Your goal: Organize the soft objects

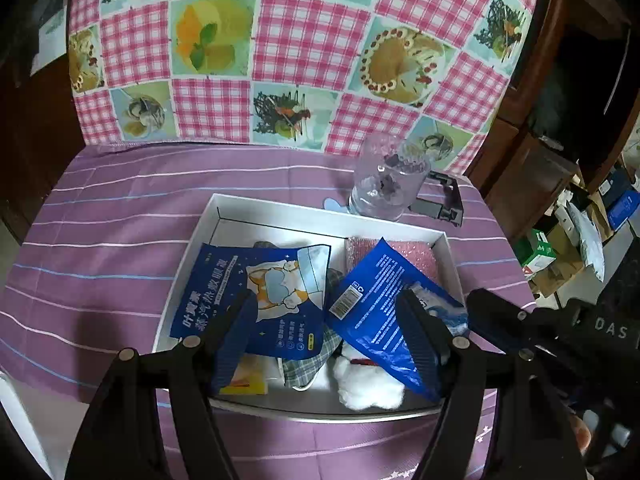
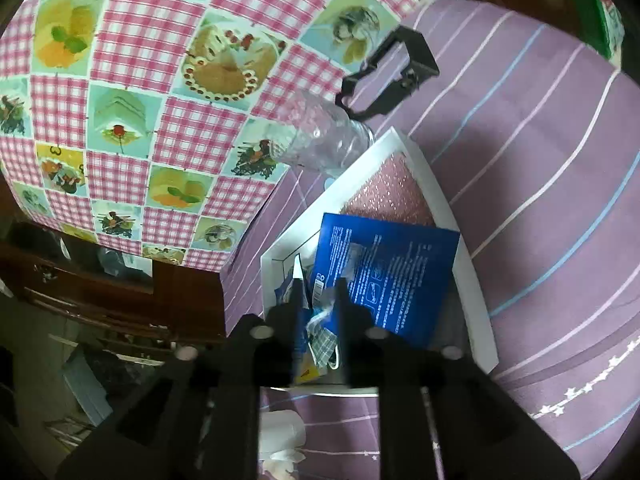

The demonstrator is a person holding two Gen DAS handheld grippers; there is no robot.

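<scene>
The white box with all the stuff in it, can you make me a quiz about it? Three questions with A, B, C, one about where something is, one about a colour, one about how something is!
1. Where does the clear cup stand?
A. Inside the white box
B. On the purple cloth behind the white box
C. On the floor

2. What colour is the packet with the sleeping dog?
A. Dark blue
B. Red
C. Yellow

3. How is the left gripper?
A. Shut tight on the cotton ball
B. Open, fingers spread over the box
C. Holding the cup

Answers: 1 B, the cup sits on the purple cloth past the white box. 2 A, its front is dark blue. 3 B, both fingers stand wide apart, gripping nothing.
</scene>
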